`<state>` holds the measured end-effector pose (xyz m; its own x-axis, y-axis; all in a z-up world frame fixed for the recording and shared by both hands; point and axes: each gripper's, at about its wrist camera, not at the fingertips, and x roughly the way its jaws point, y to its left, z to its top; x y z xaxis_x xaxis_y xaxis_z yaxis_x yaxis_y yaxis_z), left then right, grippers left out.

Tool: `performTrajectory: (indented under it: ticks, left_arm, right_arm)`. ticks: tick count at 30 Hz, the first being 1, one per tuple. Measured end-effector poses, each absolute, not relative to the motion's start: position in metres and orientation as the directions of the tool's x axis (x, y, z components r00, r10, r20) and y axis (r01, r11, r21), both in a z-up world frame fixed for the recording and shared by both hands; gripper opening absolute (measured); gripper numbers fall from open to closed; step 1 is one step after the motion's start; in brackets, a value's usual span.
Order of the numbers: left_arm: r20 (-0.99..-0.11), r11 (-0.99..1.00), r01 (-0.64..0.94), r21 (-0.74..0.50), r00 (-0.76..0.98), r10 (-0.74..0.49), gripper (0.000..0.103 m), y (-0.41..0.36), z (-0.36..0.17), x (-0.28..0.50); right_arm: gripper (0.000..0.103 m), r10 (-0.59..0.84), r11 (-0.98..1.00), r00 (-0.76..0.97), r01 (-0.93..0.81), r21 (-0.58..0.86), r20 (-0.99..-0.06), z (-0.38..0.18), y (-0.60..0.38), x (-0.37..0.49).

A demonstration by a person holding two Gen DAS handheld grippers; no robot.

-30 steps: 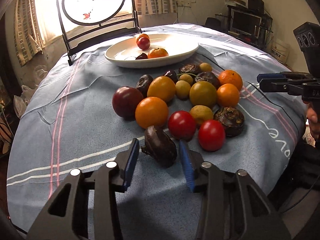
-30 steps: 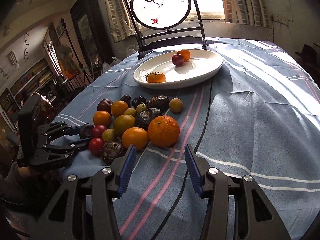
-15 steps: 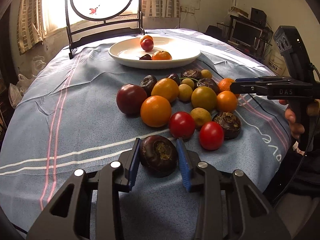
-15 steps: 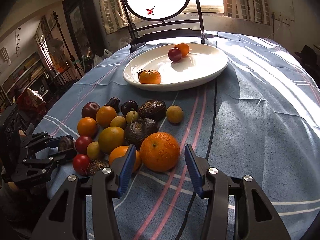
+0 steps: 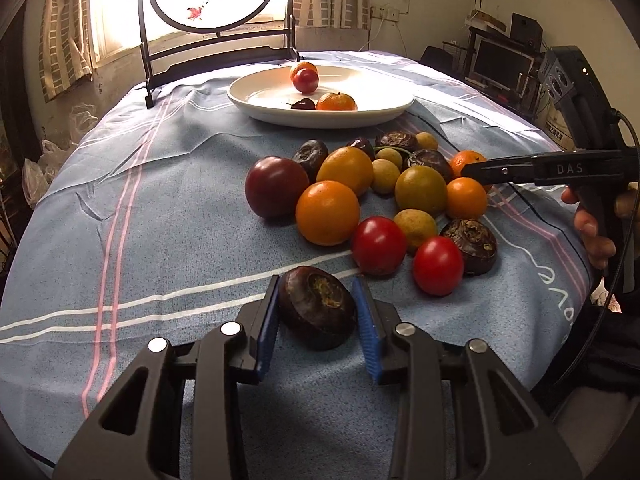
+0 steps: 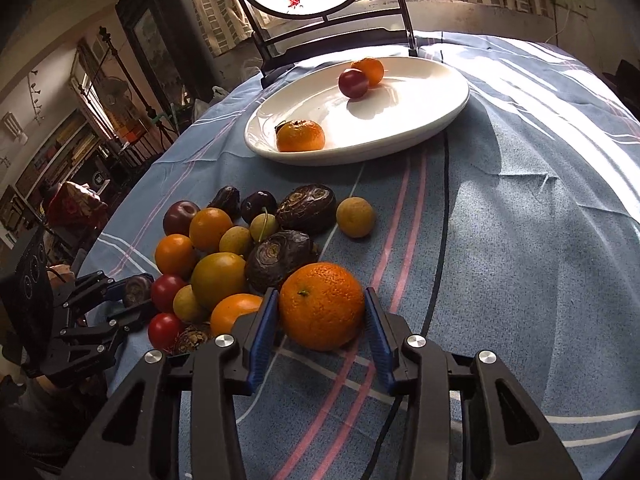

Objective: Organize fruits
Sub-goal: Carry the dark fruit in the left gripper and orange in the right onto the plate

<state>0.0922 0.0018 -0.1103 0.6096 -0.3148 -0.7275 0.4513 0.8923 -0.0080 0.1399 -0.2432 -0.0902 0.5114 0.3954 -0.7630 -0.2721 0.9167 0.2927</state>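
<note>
My left gripper (image 5: 316, 312) is shut on a dark brown water chestnut (image 5: 318, 312), just above the blue cloth. My right gripper (image 6: 320, 312) has its pads on both sides of a big orange (image 6: 322, 306) that rests on the cloth at the near edge of the fruit pile (image 6: 224, 252); the pads look to touch it. The pile holds oranges, red tomatoes, yellow-green fruits and dark chestnuts (image 5: 392, 200). A white plate (image 5: 380, 106) at the back holds two oranges, a red fruit and a dark fruit; it also shows in the right wrist view (image 6: 440, 112).
A round table with a blue striped cloth (image 5: 160, 200). A black framed round screen (image 5: 216, 8) stands behind the plate. The right gripper's body (image 5: 560, 168) reaches over the pile's right side. The left gripper shows in the right wrist view (image 6: 92, 320). Furniture surrounds the table.
My left gripper closed on the dark chestnut and lifted it slightly. My right gripper moved forward to the big orange, which now sits between its pads.
</note>
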Motion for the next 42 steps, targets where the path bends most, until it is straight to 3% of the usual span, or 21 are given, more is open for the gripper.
performTrajectory:
  ticks: [4, 12, 22, 31, 38, 40, 42]
  left_arm:
    - [-0.725, 0.89, 0.456, -0.02, 0.606, -0.327, 0.038, 0.003, -0.11, 0.092]
    - [-0.708, 0.893, 0.447, -0.053, 0.614, -0.349, 0.034, 0.01, -0.104, 0.087]
    - [-0.62, 0.871, 0.475, -0.125, 0.649, -0.442, 0.034, 0.016, -0.048, 0.091]
    - [-0.619, 0.853, 0.5, -0.148, 0.626, -0.475, 0.034, -0.021, -0.018, 0.183]
    - [-0.703, 0.866, 0.471, -0.171, 0.558, -0.442, 0.034, -0.061, -0.043, 0.283]
    - [-0.725, 0.873, 0.449, -0.188, 0.536, -0.432, 0.04, -0.067, -0.052, 0.306]
    - [-0.736, 0.885, 0.412, -0.217, 0.527, -0.425, 0.062, -0.064, -0.055, 0.319]
  right_arm:
    - [0.042, 0.386, 0.922, 0.559, -0.262, 0.285, -0.734, -0.085, -0.249, 0.129]
    - [0.042, 0.396, 0.918, 0.595, -0.242, 0.314, -0.7, -0.084, -0.265, 0.116]
    - [0.042, 0.437, 0.894, 0.66, -0.243, 0.377, -0.611, -0.051, -0.292, 0.109]
    - [0.042, 0.45, 0.886, 0.669, -0.25, 0.391, -0.592, -0.019, -0.297, 0.177]
    - [0.043, 0.405, 0.905, 0.638, -0.174, 0.389, -0.655, -0.044, -0.285, 0.263]
    - [0.045, 0.394, 0.91, 0.638, -0.169, 0.378, -0.662, -0.049, -0.28, 0.277]
    - [0.053, 0.397, 0.906, 0.651, -0.166, 0.389, -0.647, -0.047, -0.279, 0.279]
